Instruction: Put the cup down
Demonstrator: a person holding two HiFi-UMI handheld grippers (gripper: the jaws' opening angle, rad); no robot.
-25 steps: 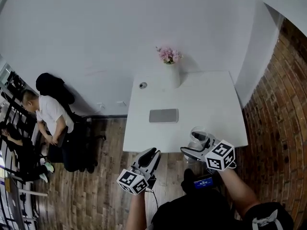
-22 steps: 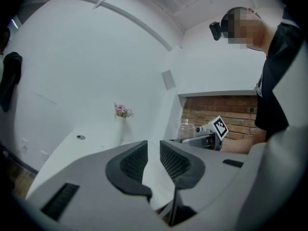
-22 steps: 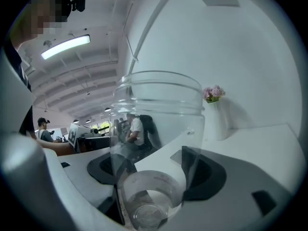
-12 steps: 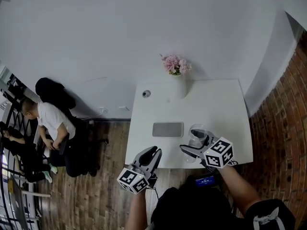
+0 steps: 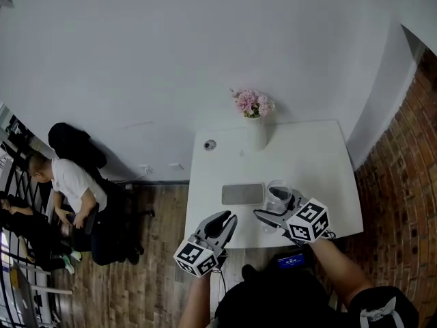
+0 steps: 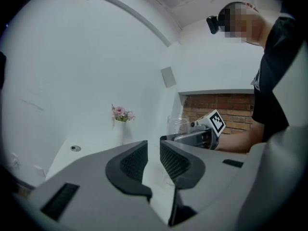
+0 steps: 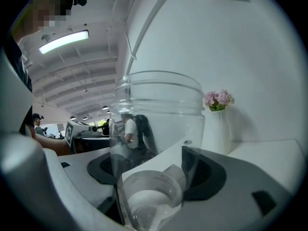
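Our right gripper [image 7: 154,177] grasps the clear cup [image 7: 159,129] round its lower wall — we judge it light, stiff, slippery. At the cup's 8 o'clock our left gripper [image 5: 224,219] is empty, jaws slightly apart.

One cup [image 5: 278,194], one flower vase [image 5: 257,134], one grey pad [image 5: 242,194], one disc [image 5: 210,145], one table [image 5: 321,162]

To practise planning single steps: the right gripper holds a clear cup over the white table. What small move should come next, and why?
Probably lower the right gripper straight down until the cup stands on the table. Its jaws clamp the upright cup over bare tabletop near the front edge, right of the grey pad; whether the base already touches is unclear.
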